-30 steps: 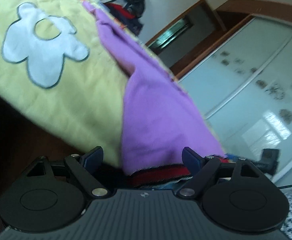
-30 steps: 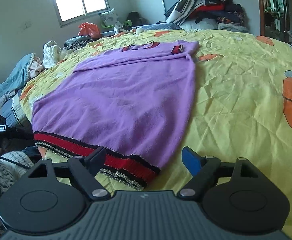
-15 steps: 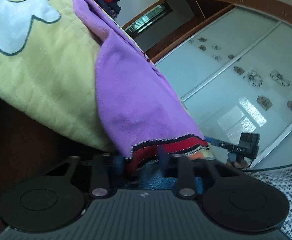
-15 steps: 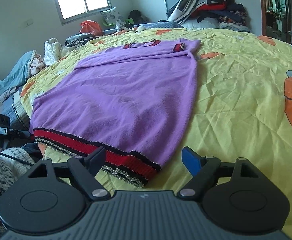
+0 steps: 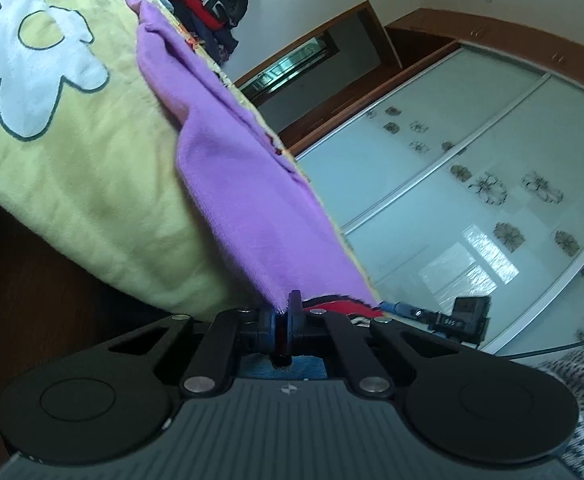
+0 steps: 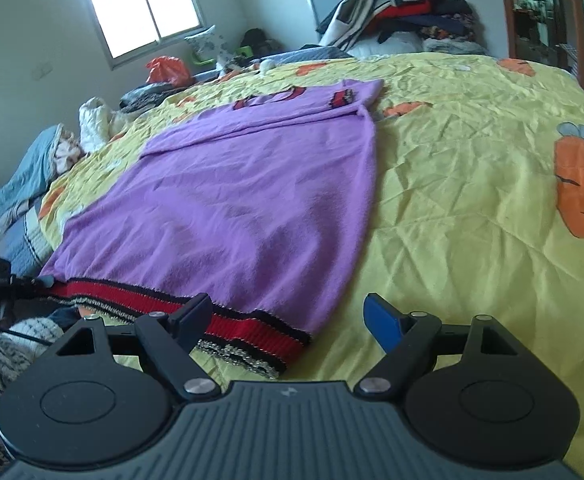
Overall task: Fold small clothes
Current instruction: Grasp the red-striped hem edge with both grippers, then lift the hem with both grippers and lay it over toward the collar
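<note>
Left gripper [image 5: 283, 316] clenched on hem corner of purple knit sweater with red-black band [image 6: 232, 208] | right gripper [image 6: 290, 316] released, just over opposite hem corner | sweater's long axis runs away from both grippers across yellow carrot-print bedspread [image 6: 471, 200]

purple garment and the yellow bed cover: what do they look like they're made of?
Purple garment: soft knit, probably wool or acrylic, with a matte fuzzy nap and a ribbed red-and-black hem band.
Yellow bed cover: thin woven cloth, likely cotton, matte, sharply creased, with printed carrots.

Left gripper [image 5: 283, 314] pinched shut; right gripper [image 6: 288, 318] spread wide.
</note>
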The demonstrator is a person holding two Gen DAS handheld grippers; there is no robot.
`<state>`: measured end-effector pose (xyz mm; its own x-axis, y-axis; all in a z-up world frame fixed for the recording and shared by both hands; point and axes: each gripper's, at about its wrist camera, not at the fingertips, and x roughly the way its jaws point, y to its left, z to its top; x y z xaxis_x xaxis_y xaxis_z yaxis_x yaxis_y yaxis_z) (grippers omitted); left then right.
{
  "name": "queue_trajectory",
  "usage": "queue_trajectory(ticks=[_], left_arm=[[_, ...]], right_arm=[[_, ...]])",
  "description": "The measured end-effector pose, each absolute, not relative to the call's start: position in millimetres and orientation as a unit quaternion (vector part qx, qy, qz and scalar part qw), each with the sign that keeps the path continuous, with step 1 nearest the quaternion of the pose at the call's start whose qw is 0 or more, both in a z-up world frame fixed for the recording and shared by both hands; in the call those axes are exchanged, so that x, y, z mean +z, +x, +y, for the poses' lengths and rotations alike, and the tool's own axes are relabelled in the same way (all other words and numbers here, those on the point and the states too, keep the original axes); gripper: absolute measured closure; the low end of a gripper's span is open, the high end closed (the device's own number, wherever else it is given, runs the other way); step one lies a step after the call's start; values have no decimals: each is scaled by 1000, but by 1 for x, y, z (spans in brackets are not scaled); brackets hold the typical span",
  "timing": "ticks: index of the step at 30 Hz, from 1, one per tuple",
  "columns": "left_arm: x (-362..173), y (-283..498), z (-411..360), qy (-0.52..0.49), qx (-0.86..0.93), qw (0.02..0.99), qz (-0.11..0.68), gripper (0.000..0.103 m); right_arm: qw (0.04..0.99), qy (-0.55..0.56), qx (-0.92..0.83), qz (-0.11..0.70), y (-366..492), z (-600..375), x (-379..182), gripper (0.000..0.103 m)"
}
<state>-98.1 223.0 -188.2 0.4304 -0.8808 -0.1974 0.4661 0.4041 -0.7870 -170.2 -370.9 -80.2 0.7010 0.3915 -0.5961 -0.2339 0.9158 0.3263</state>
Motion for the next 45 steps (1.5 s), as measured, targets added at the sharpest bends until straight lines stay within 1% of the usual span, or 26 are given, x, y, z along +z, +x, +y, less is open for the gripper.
queue_trajectory(ticks=[2, 3, 4, 5, 6, 7, 10, 11, 12, 13, 17, 20, 28, 36, 39, 45], left_arm=[[-186, -100, 224, -341, -435, 775, 307, 100], [-184, -101, 224, -343, -436, 774, 305, 100], [-183, -102, 225, -346, -437, 772, 304, 100], [-182, -102, 226, -348, -438, 771, 303, 100], [-180, -102, 226, -351, -439, 770, 302, 100], [-179, -102, 226, -352, -440, 769, 301, 100], [-174, -101, 224, -348, -442, 770, 301, 100], [-174, -101, 223, -348, -442, 769, 302, 100], [-174, -100, 223, -348, -442, 769, 303, 100], [-174, -100, 223, -347, -441, 770, 303, 100], [-175, -100, 224, -348, -438, 771, 304, 100], [-173, -102, 228, -354, -436, 773, 295, 100], [-143, -110, 240, -370, -442, 784, 232, 100], [-109, -118, 247, -386, -448, 790, 161, 100], [-108, -112, 249, -397, -445, 789, 145, 100], [-123, -80, 249, -434, -416, 786, 142, 100]], right_arm=[[912, 135, 171, 349, -171, -378, -82, 20], [910, 144, 173, 348, -171, -381, -83, 23], [908, 151, 173, 351, -171, -383, -85, 33], [904, 159, 173, 358, -170, -384, -88, 38], [899, 168, 178, 362, -170, -385, -90, 47], [896, 173, 185, 365, -171, -384, -93, 50], [895, 168, 194, 365, -175, -376, -96, 52], [895, 167, 197, 365, -176, -374, -96, 56], [894, 164, 197, 367, -176, -372, -97, 80], [893, 163, 195, 370, -175, -370, -99, 96], [897, 181, 194, 354, -180, -372, -103, 96], [910, 185, 181, 323, -188, -377, -99, 97], [929, 228, 203, 210, -204, -391, -75, 98], [922, 276, 228, 146, -206, -396, -51, 98], [923, 285, 219, 135, -198, -402, -51, 98], [921, 300, 192, 158, -169, -410, -67, 98]])
